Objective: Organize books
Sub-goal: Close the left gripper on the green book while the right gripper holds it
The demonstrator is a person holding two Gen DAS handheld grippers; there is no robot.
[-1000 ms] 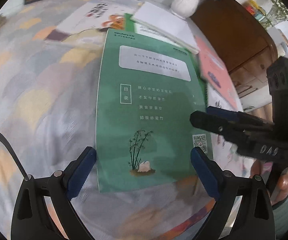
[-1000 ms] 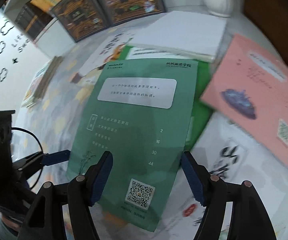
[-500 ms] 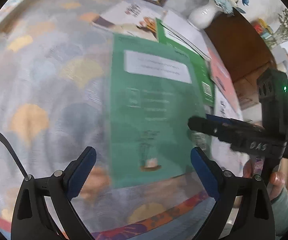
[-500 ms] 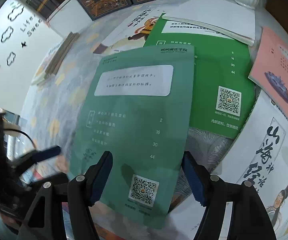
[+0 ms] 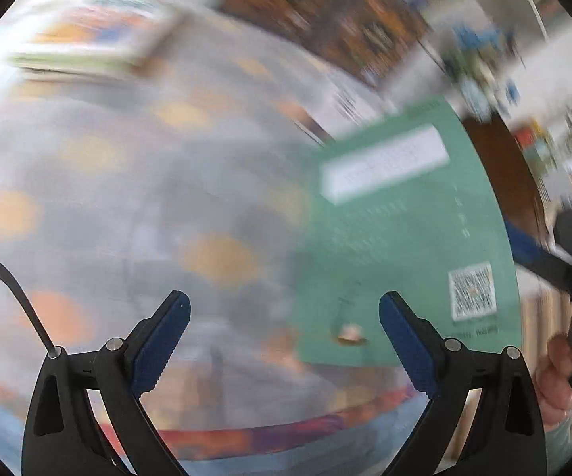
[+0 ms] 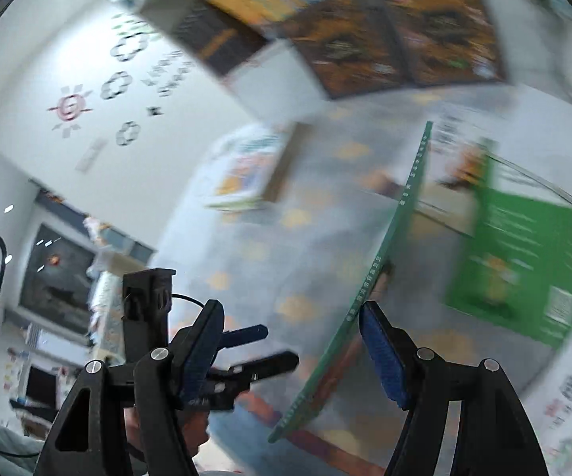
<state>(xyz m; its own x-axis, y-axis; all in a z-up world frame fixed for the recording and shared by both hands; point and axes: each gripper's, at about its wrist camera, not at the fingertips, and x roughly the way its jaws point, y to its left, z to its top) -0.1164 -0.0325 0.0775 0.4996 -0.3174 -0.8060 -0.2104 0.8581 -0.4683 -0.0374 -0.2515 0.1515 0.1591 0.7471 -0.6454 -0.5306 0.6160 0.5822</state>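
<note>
Left wrist view is pretty smeared, so most of the detail is mush. The left gripper (image 5: 284, 309) has its blue ridged pads spread wide with nothing between them, over a grey cloth (image 5: 135, 206) with blurry orange patches. The thin green booklet (image 5: 409, 238) is off to the right, its flat cover facing the camera, with a white label box and a QR code; the text is unreadable. A stack of books (image 5: 87, 43) sits far left, just a blur. In the right wrist view the right gripper (image 6: 292, 319) looks spread too; the green booklet (image 6: 377, 273) stands edge-on beside the right pad, though I can't tell if it's touching. Another green book (image 6: 524, 254) lies flat on the right, partly cut off.
</note>
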